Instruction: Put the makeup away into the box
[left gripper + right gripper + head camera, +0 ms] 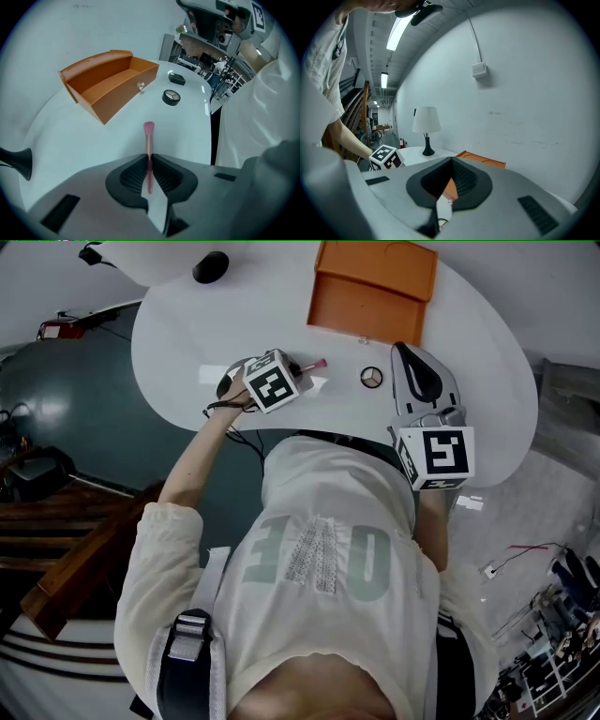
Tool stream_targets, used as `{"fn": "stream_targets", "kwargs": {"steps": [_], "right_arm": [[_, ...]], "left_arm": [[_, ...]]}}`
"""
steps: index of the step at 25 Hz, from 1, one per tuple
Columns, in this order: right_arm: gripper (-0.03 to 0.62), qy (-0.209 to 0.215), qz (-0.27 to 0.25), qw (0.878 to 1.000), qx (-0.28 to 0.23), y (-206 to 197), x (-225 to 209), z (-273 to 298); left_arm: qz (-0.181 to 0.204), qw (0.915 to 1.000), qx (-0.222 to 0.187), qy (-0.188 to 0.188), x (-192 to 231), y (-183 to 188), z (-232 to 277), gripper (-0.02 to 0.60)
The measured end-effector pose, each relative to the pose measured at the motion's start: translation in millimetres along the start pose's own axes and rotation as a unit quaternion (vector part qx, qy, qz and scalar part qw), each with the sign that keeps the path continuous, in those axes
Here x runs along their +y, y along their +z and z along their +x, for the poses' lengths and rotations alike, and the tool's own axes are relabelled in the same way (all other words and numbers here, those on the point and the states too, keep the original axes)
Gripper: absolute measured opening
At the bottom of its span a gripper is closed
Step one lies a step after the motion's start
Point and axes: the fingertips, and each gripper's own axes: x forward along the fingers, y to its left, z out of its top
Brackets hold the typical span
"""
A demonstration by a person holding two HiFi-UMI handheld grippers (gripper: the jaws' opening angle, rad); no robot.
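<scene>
Pinches a pink brush (149,133) by its handle in the left hand-held gripper (149,157), jaws pressed onto it, bristles toward the open orange box (112,82) at the far edge of the surface (70,140). Holds the right hand-held gripper (451,161) empty, jaws together, over the near edge. Leaves a round compact (171,97) on the surface between brush and box.
</scene>
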Motion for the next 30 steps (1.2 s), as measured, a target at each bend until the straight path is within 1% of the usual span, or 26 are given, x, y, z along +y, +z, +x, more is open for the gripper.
{"fn": "stream_targets", "kwargs": {"steps": [2, 3, 5, 6, 8, 10, 12, 13, 14, 15, 16, 17, 19, 23, 27, 28, 30], "right_arm": [[0.005, -0.003, 0.0, 1.0, -0.004, 2.9, -1.0, -0.1], [0.005, -0.004, 0.0, 1.0, -0.006, 4.4, -1.9, -0.3], [0.005, -0.009, 0.001, 1.0, -0.012, 7.3, -4.8, -0.8], [0.005, -0.012, 0.002, 1.0, -0.015, 9.0, -6.6, -1.0], [0.005, -0.019, 0.004, 1.0, -0.022, 12.5, -9.9, -1.5], [0.005, -0.025, 0.009, 0.999, -0.029, 15.4, -12.0, -2.4], [0.005, -0.026, 0.014, 0.999, -0.033, 17.4, -12.8, -2.8], [0.005, -0.027, 0.014, 0.999, -0.035, 18.1, -12.9, -2.6], [0.005, -0.027, 0.015, 0.999, -0.036, 18.4, -13.0, -2.2], [0.005, -0.027, 0.015, 0.999, -0.036, 18.4, -13.1, -1.8], [0.005, -0.028, 0.015, 0.999, -0.037, 18.3, -13.3, -1.6], [0.005, -0.029, 0.015, 0.999, -0.038, 18.1, -13.8, -1.7], [0.005, -0.032, 0.016, 0.999, -0.037, 17.6, -15.6, -2.5], [0.005, -0.039, 0.013, 0.999, -0.034, 16.0, -21.1, -3.3], [0.005, -0.051, 0.012, 0.998, -0.032, 13.5, -27.2, -6.2], [0.005, -0.054, 0.013, 0.998, -0.031, 12.8, -28.4, -7.1], [0.005, -0.059, 0.015, 0.998, -0.029, 11.0, -30.4, -8.5]], "left_arm": [[-0.012, 0.9996, -0.023, 0.015, 2.3, 6.5, -7.8, 0.048], [-0.025, 0.9985, -0.042, 0.024, 3.7, 13.5, -15.7, 0.048], [-0.059, 0.9923, -0.097, 0.049, 8.0, 34.7, -40.1, 0.048], [-0.076, 0.9867, -0.128, 0.066, 11.0, 47.0, -55.4, 0.048], [-0.106, 0.9703, -0.191, 0.105, 16.1, 70.9, -89.0, 0.049], [-0.128, 0.9487, -0.251, 0.143, 19.1, 91.7, -122.4, 0.049], [-0.134, 0.9271, -0.3, 0.181, 20.8, 107.2, -150.3, 0.048], [-0.134, 0.9185, -0.316, 0.197, 21.4, 112.4, -160.5, 0.048], [-0.133, 0.9122, -0.327, 0.208, 21.7, 116.3, -167.7, 0.048], [-0.134, 0.908, -0.335, 0.213, 21.7, 119.1, -172.0, 0.048], [-0.136, 0.9059, -0.34, 0.213, 21.9, 121.5, -173.9, 0.048], [-0.137, 0.9055, -0.341, 0.212, 22.4, 123.6, -174.0, 0.048], [-0.135, 0.9076, -0.338, 0.209, 25.8, 128.8, -171.5, 0.048], [-0.12, 0.9158, -0.322, 0.209, 46.1, 148.1, -160.1, 0.048], [-0.108, 0.9222, -0.305, 0.211, 76.3, 169.3, -132.1, 0.048], [-0.102, 0.9259, -0.295, 0.213, 82.3, 171.6, -121.9, 0.048], [-0.084, 0.9377, -0.265, 0.208, 89.1, 173.0, -99.5, 0.048]]}}
